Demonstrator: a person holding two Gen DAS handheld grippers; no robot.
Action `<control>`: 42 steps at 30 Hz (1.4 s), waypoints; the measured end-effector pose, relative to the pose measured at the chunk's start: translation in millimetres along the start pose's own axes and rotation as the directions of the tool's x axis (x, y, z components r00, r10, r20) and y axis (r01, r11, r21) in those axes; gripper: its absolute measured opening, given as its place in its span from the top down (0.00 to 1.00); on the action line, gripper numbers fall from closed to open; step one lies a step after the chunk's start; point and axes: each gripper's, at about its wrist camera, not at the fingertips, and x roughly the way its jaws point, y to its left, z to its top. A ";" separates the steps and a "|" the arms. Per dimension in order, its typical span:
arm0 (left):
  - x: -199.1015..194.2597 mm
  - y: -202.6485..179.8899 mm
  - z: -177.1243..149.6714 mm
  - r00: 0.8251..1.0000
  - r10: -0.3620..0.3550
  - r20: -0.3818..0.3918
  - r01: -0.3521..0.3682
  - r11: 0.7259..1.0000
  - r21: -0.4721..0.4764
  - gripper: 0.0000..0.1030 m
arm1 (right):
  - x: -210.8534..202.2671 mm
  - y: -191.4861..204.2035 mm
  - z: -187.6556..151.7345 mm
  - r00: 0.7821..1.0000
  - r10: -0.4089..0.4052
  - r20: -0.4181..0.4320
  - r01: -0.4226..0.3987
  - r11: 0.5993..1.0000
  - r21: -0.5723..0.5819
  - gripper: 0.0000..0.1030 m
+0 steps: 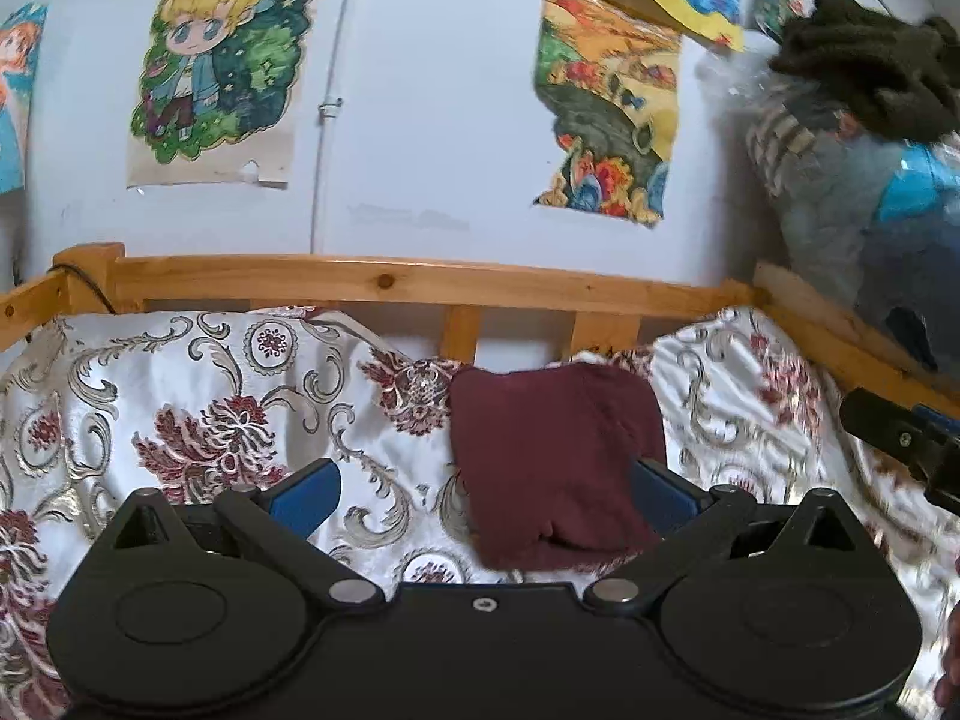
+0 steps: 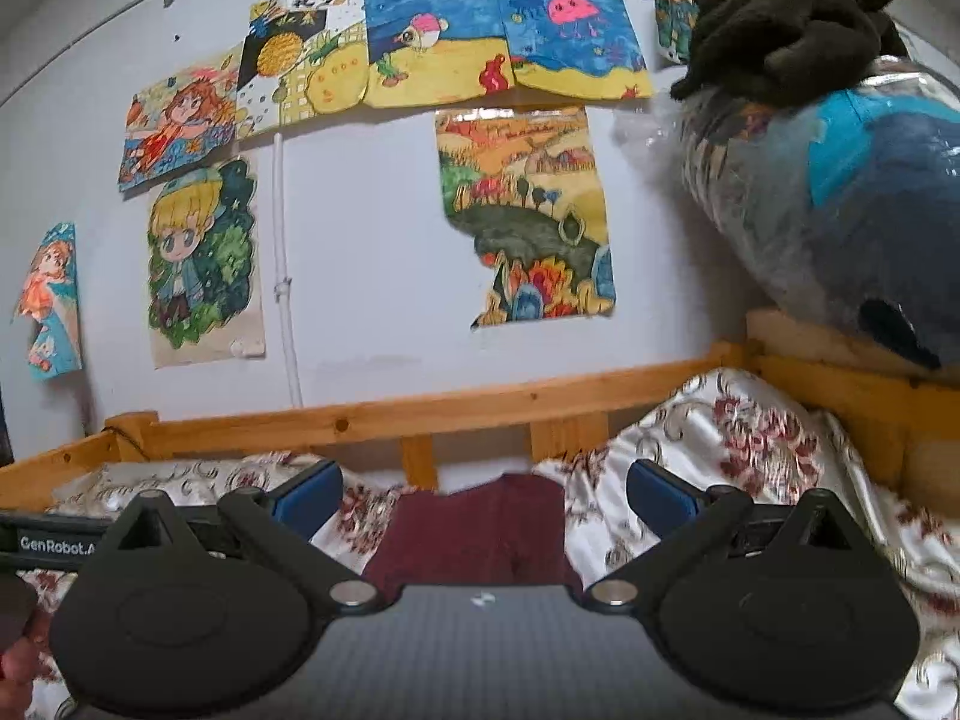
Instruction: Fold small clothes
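Starting nearest: left gripper (image 1: 483, 489) jaws released and spread wide, nothing between them. Its right blue finger (image 1: 663, 489) sits just at the right edge of the maroon garment (image 1: 552, 462); I can't tell whether it touches. Right gripper (image 2: 483, 495) jaws also released, empty, hovering with the same garment (image 2: 480, 531) dead centre between the fingers and slightly ahead.

The garment lies on the floral bedspread (image 1: 198, 408), already a compact, roughly square bundle, near the wooden bed rail (image 1: 384, 282). Long axis is hard to call; it looks marginally longer front-to-back in the left view.

Key relation: cloth is straight ahead of the right jaws, but offset to the right of the left jaws' centreline. My read: right is better lined up, and left needs to shift right before any pinch.

Further back: drawings on the wall (image 2: 372, 276), a bagged plush toy (image 2: 840, 198) at far right with a dark green cloth (image 2: 786, 30) on top.
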 end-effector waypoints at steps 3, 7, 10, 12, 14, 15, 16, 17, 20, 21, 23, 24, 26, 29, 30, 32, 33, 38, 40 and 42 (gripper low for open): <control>-8.1 1.2 -10.1 1.000 0.015 0.002 -0.015 1.000 0.015 0.01 | -10.8 0.9 -14.3 1.000 -0.011 -0.012 0.011 1.000 -0.016 0.00; -13.3 7.7 -26.7 1.000 0.017 -0.025 -0.016 1.000 0.014 0.01 | -17.7 2.2 -30.8 0.999 -0.010 -0.053 0.009 1.000 -0.018 0.00; -12.9 12.6 -44.4 0.999 0.012 -0.031 -0.012 1.000 0.015 0.01 | -20.3 0.4 -43.5 0.997 -0.019 -0.080 0.019 1.000 0.007 0.00; -9.8 14.9 -57.6 0.999 0.026 -0.026 -0.026 1.000 0.012 0.01 | -19.7 -0.3 -51.6 0.994 -0.029 -0.104 0.029 1.000 -0.004 0.00; -5.1 16.4 -70.3 0.999 0.036 -0.035 -0.036 0.999 0.015 0.01 | -19.7 -0.8 -60.5 0.991 -0.054 -0.121 0.052 0.998 -0.017 0.00; -2.3 16.7 -75.3 0.998 0.037 -0.049 -0.036 0.999 0.017 0.01 | -20.7 -1.0 -64.9 0.990 -0.061 -0.125 0.058 0.998 -0.020 0.00; 1.8 17.0 -80.0 0.997 0.038 -0.068 -0.036 0.999 0.022 0.01 | -21.3 -1.3 -68.6 0.990 -0.060 -0.128 0.057 0.998 -0.025 0.00; 4.6 17.3 -83.6 0.996 0.038 -0.080 -0.037 0.999 0.024 0.01 | -22.1 -1.9 -71.7 0.990 -0.064 -0.129 0.060 0.998 -0.030 0.00; 12.5 17.8 -93.4 0.993 0.046 -0.107 -0.044 0.999 0.020 0.01 | -25.1 -3.4 -80.7 0.988 -0.092 -0.127 0.087 0.995 -0.042 0.00; 14.7 17.8 -95.7 0.993 0.046 -0.112 -0.044 0.999 0.018 0.01 | -25.6 -4.5 -84.3 0.986 -0.103 -0.134 0.099 0.994 -0.039 0.00; 17.1 16.2 -99.7 0.992 0.047 -0.115 -0.044 0.999 0.022 0.01 | -24.8 -7.2 -89.5 0.982 -0.116 -0.150 0.113 0.993 -0.029 0.00; 17.3 15.0 -101.6 0.992 0.044 -0.116 -0.041 0.999 0.030 0.01 | -24.1 -8.3 -92.4 0.979 -0.125 -0.158 0.123 0.992 -0.024 0.00; 17.7 11.6 -105.5 0.992 0.040 -0.119 -0.034 0.998 0.051 0.01 | -22.4 -10.3 -96.5 0.976 -0.135 -0.170 0.134 0.991 -0.018 0.00; 17.4 8.1 -109.3 0.992 0.034 -0.124 -0.025 0.997 0.071 0.01 | -19.3 -10.9 -100.8 0.973 -0.143 -0.183 0.142 0.990 -0.016 0.00; 17.3 7.3 -109.8 0.992 0.031 -0.123 -0.022 0.997 0.074 0.01 | -18.7 -10.7 -102.1 0.972 -0.143 -0.185 0.143 0.990 -0.014 0.00; 17.5 6.4 -110.0 0.992 0.029 -0.124 -0.019 0.997 0.076 0.01 | -17.5 -10.7 -103.0 0.971 -0.144 -0.190 0.143 0.990 -0.015 0.00; 17.6 6.4 -109.9 0.992 0.029 -0.123 -0.020 0.997 0.075 0.01 | -17.1 -10.5 -103.2 0.971 -0.144 -0.191 0.143 0.990 -0.015 0.00; 19.4 10.9 -108.2 0.992 0.040 -0.122 -0.035 0.998 0.050 0.01 | -14.9 -8.4 -104.0 0.969 -0.143 -0.200 0.141 0.990 -0.022 0.00; 19.8 13.1 -107.3 0.991 0.044 -0.123 -0.039 0.998 0.039 0.01 | -14.4 -8.2 -104.4 0.969 -0.140 -0.204 0.139 0.990 -0.020 0.00; 20.4 15.0 -106.9 0.991 0.049 -0.125 -0.046 0.998 0.032 0.01 | -13.7 -8.0 -104.6 0.968 -0.141 -0.208 0.140 0.990 -0.020 0.00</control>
